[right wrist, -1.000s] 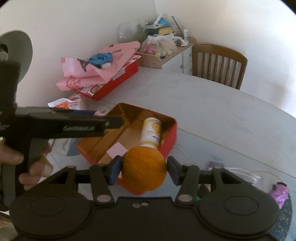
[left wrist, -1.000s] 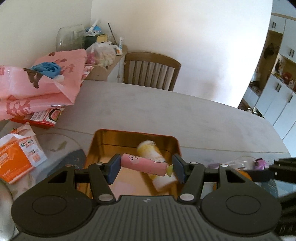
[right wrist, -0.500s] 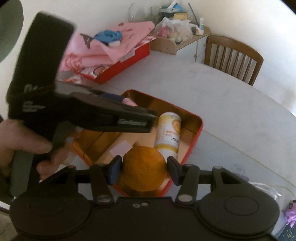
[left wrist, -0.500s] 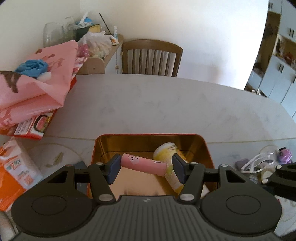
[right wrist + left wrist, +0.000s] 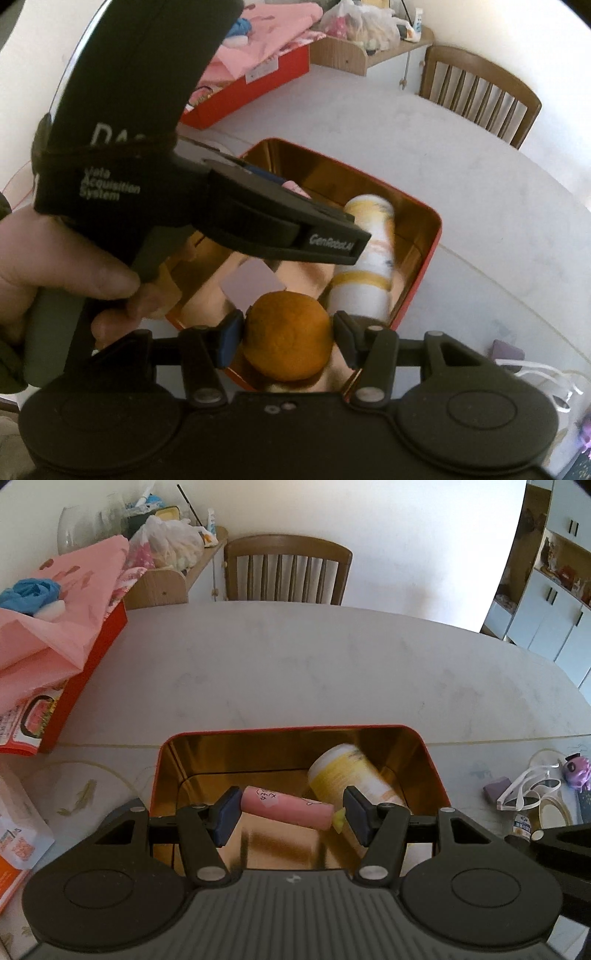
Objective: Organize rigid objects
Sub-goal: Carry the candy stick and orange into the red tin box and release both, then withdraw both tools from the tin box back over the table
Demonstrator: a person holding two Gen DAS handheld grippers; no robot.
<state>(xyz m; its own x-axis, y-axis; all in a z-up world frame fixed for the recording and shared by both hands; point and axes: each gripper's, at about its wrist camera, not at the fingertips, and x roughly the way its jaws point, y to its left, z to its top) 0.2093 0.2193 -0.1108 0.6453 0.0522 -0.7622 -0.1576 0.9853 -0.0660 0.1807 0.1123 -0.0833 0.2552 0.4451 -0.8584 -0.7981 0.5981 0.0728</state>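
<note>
A red tin with a gold inside (image 5: 430,760) (image 5: 432,236) sits open on the white table. A white and yellow bottle (image 5: 347,771) (image 5: 369,258) lies on its side in it. My left gripper (image 5: 290,812) is shut on a pink tube with a yellow cap (image 5: 286,806), held crosswise above the tin. My right gripper (image 5: 288,339) is shut on an orange (image 5: 286,334) over the tin's near corner. The left gripper's body (image 5: 207,206), held by a hand (image 5: 66,266), hides much of the tin in the right wrist view. A pale square card (image 5: 253,284) lies on the tin's floor.
A red box under pink bags (image 5: 55,642) stands at the table's left. White sunglasses (image 5: 528,794), a purple toy (image 5: 578,771) and a small purple block (image 5: 496,788) lie to the right of the tin. A wooden chair (image 5: 288,572) and a cluttered shelf (image 5: 166,554) stand beyond the table.
Both grippers have come down and closer over the tin, each still holding its object. The left gripper's body now fills more of the right wrist view.
</note>
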